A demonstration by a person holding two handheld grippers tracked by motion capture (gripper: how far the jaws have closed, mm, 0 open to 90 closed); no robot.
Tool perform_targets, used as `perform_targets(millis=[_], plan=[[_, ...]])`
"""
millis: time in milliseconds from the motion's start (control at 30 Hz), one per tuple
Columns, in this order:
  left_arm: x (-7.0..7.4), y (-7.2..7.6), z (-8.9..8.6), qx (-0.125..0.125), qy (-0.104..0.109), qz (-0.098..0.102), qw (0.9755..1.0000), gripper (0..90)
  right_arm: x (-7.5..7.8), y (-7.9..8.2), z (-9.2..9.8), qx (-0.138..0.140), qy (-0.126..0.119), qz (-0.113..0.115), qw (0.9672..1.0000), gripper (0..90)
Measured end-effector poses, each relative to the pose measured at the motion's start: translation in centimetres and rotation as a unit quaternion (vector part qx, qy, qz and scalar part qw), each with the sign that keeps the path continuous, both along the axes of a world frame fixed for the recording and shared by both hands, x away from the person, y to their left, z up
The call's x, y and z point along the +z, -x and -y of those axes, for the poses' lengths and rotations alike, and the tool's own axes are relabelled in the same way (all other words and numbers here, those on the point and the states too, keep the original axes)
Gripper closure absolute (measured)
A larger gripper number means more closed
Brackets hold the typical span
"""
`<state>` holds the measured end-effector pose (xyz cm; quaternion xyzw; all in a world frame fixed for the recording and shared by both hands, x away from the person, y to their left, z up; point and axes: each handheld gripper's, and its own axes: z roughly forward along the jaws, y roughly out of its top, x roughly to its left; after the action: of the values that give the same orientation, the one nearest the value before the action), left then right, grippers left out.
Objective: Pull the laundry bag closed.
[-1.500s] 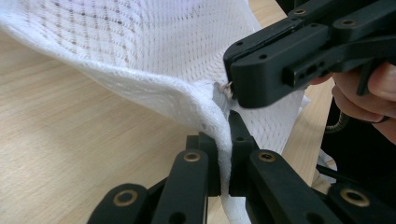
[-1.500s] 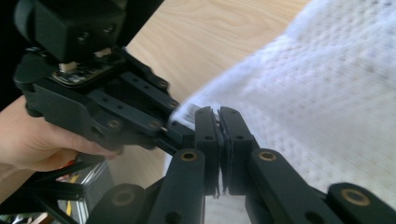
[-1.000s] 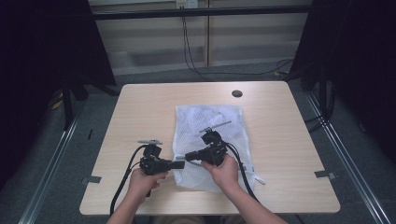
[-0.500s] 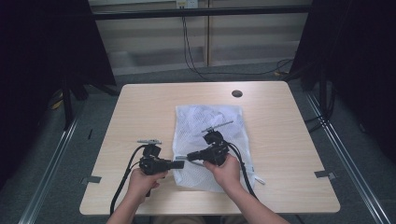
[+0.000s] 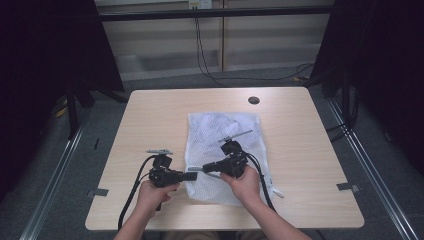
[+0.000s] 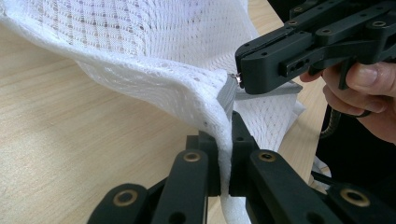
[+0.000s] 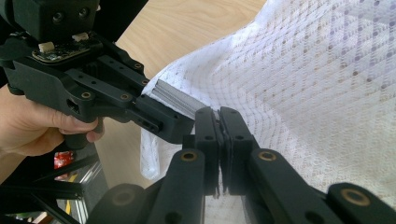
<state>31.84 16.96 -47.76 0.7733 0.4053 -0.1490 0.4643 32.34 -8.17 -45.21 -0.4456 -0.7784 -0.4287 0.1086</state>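
Observation:
A white mesh bag [image 5: 222, 132] lies flat on the pale wooden table [image 5: 150, 115], with its near left edge lifted. My left gripper [image 5: 192, 176] is shut on that lifted mesh edge [image 6: 205, 100]; its jaws pinch the fabric [image 6: 224, 156]. My right gripper [image 5: 206, 168] faces it tip to tip and is shut on the end of the bag's grey zipper [image 7: 175, 98]. In the left gripper view the right gripper [image 6: 240, 79] meets the grey zipper strip [image 6: 227, 93]. In the right gripper view the left gripper [image 7: 154, 114], held in a hand, touches the same edge.
A round cable hole [image 5: 254, 100] sits near the table's far edge. A small white tab [image 5: 276, 192] of the bag lies by the right forearm. Black cables [image 5: 132, 190] trail off the near edge. Dark curtains stand on both sides.

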Motion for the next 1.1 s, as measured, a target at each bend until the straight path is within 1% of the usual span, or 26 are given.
perform_targets(millis=[100, 133, 167, 200, 267, 300, 367, 500, 600, 633, 800, 833, 933, 1000, 1100], plan=[[0.0, 0.0, 0.0, 0.001, 0.001, 0.0, 1.0, 88.2, 0.1, 0.1, 0.0, 0.001, 0.002, 0.001, 1.0, 86.9], [0.0, 0.0, -0.1, 0.002, 0.003, -0.002, 1.0, 88.2, 0.1, 0.1, 0.1, 0.0, 0.006, 0.002, 1.0, 86.9], [0.1, 0.0, -0.2, 0.003, 0.002, 0.0, 1.0, 88.2, 0.1, 0.1, 0.1, -0.001, 0.006, 0.002, 1.0, 86.9], [0.1, 0.0, -0.2, 0.003, 0.005, -0.002, 1.0, 88.2, 0.1, 0.1, 0.3, -0.002, 0.008, 0.001, 1.0, 86.9], [0.1, 0.0, -0.2, 0.003, 0.003, 0.0, 1.0, 88.2, 0.0, 0.0, 0.5, -0.005, 0.005, 0.002, 1.0, 86.9], [0.1, 0.0, -0.2, 0.001, 0.005, -0.003, 1.0, 88.3, 0.0, 0.0, 0.7, -0.004, 0.007, 0.002, 1.0, 86.9], [0.0, 0.0, -0.1, 0.003, 0.004, -0.002, 1.0, 88.2, 0.1, 0.0, 0.8, -0.004, 0.006, -0.001, 1.0, 86.9], [0.1, 0.0, -0.2, 0.003, 0.003, 0.002, 1.0, 88.2, 0.1, 0.0, 0.9, -0.004, 0.006, 0.001, 1.0, 86.9], [0.1, 0.0, -0.1, 0.005, 0.004, -0.001, 1.0, 88.2, 0.0, 0.1, 1.0, -0.005, 0.004, -0.002, 1.0, 86.9], [0.1, 0.0, -0.1, 0.004, 0.002, 0.002, 1.0, 88.2, 0.0, 0.1, 1.0, -0.005, 0.006, -0.002, 1.0, 86.9], [0.2, 0.0, -0.1, 0.007, 0.001, 0.003, 1.0, 88.3, 0.1, 0.1, 1.0, -0.004, 0.005, -0.001, 1.0, 86.9], [0.2, 0.0, -0.2, 0.003, 0.001, 0.005, 1.0, 88.2, 0.1, 0.1, 1.0, -0.004, 0.009, 0.001, 1.0, 86.9], [0.2, 0.0, -0.1, 0.005, 0.003, 0.004, 1.0, 88.2, 0.1, 0.1, 1.2, -0.005, 0.004, -0.002, 1.0, 86.9], [0.2, 0.1, -0.1, 0.007, 0.001, 0.004, 1.0, 88.2, 0.1, 0.1, 1.2, -0.005, 0.006, 0.0, 1.0, 86.9], [0.2, 0.1, -0.1, 0.003, -0.002, 0.007, 1.0, 88.2, 0.1, 0.1, 1.2, -0.006, 0.005, -0.004, 1.0, 86.9]])
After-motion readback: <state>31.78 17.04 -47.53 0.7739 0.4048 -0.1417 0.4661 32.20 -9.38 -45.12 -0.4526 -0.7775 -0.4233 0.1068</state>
